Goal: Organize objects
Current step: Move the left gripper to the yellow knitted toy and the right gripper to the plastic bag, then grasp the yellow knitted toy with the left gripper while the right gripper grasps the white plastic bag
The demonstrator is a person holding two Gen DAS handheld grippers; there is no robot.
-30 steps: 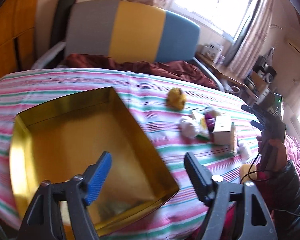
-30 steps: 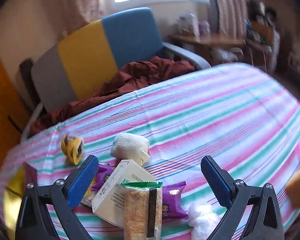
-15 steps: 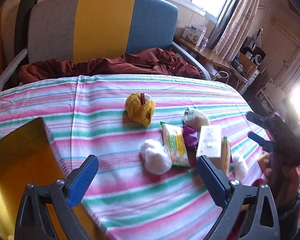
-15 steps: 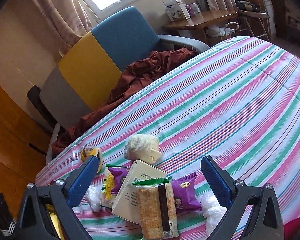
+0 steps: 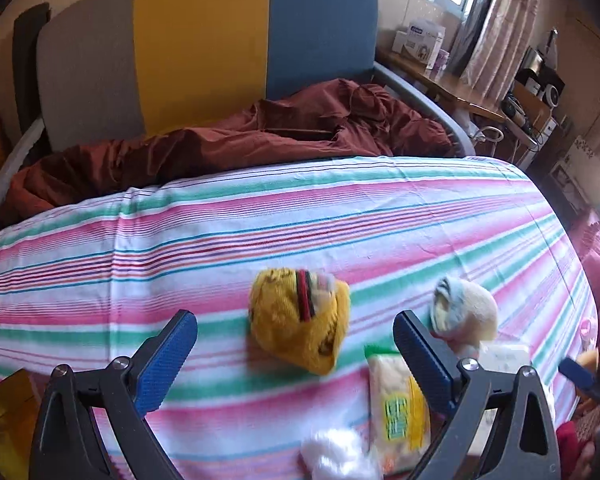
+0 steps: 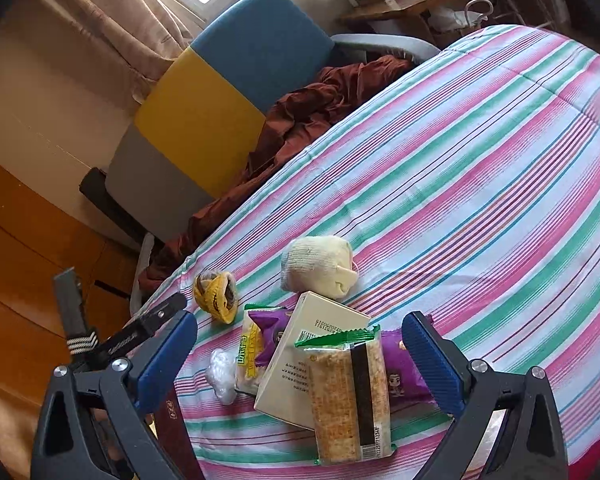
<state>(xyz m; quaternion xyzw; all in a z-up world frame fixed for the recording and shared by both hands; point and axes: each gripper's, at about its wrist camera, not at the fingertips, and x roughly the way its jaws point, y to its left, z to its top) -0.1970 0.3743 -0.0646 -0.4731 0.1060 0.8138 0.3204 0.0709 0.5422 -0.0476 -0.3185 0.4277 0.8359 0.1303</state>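
My left gripper (image 5: 296,356) is open, its fingers on either side of a yellow rolled sock (image 5: 298,324) lying on the striped cloth. A cream sock ball (image 5: 466,308), a yellow snack packet (image 5: 396,404) and a white wad (image 5: 336,456) lie to its right. My right gripper (image 6: 300,356) is open and empty above a pile: a cracker packet (image 6: 350,392), a cream box (image 6: 300,364), purple packets (image 6: 400,372), a cream sock ball (image 6: 320,266) and the yellow sock (image 6: 216,292). The gold tray corner (image 5: 0,420) shows at the lower left.
The striped table cloth (image 5: 340,216) stretches far and right. Behind it stands a grey, yellow and blue chair (image 5: 204,44) with a maroon cloth (image 5: 260,136). A wooden shelf with boxes (image 5: 424,44) is at the back right. The left gripper (image 6: 140,332) shows in the right wrist view.
My left gripper has swung right, away from the gold tray, and closed in on the yellow sock. My right gripper has tilted and now looks more steeply down on the pile.
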